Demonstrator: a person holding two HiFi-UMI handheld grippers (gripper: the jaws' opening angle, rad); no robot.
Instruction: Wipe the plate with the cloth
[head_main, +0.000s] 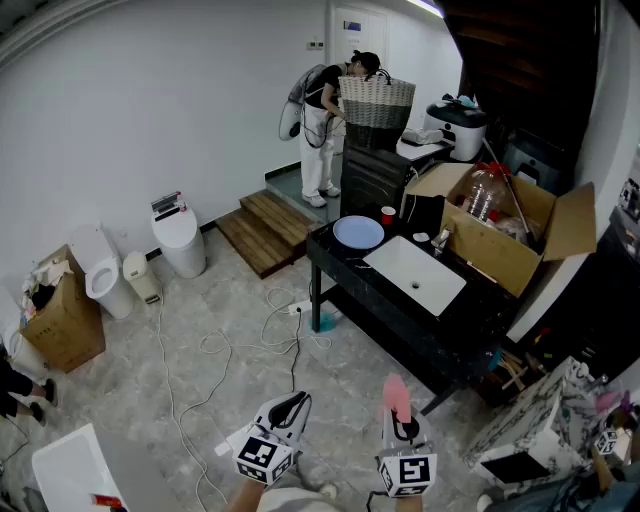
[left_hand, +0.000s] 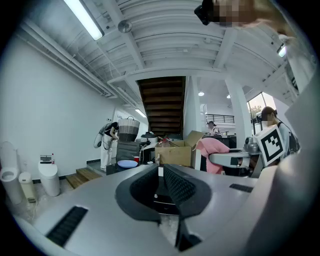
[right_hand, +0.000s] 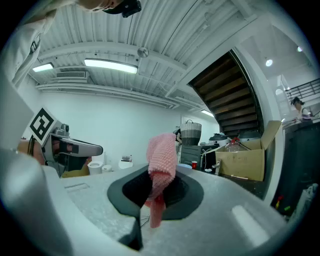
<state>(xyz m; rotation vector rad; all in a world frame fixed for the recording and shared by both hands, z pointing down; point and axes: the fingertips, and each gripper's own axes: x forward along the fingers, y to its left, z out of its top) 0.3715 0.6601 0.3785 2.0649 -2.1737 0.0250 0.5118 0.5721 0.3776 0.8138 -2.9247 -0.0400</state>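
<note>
Pink cloth (right_hand: 161, 159) being gripped between fingers of right gripper (right_hand: 160, 186), upper end sticking up past fingertips. Left gripper (left_hand: 160, 184) being held beside it over floor, fingers closed together, nothing between. Light-blue plate (head_main: 358, 232) lying on black table (head_main: 482, 302) by white sink (head_main: 416, 273), well apart from both grippers.

Nubbly pink cloth (right_hand: 161, 155); glossy black table (head_main: 345, 259); smooth plate (head_main: 358, 232)

A cluttered utility room under a staircase (left_hand: 161, 102), with toilet (head_main: 100, 272), sink counter (head_main: 468, 308), cardboard boxes (head_main: 497, 250) and floor cables (head_main: 228, 341).
</note>
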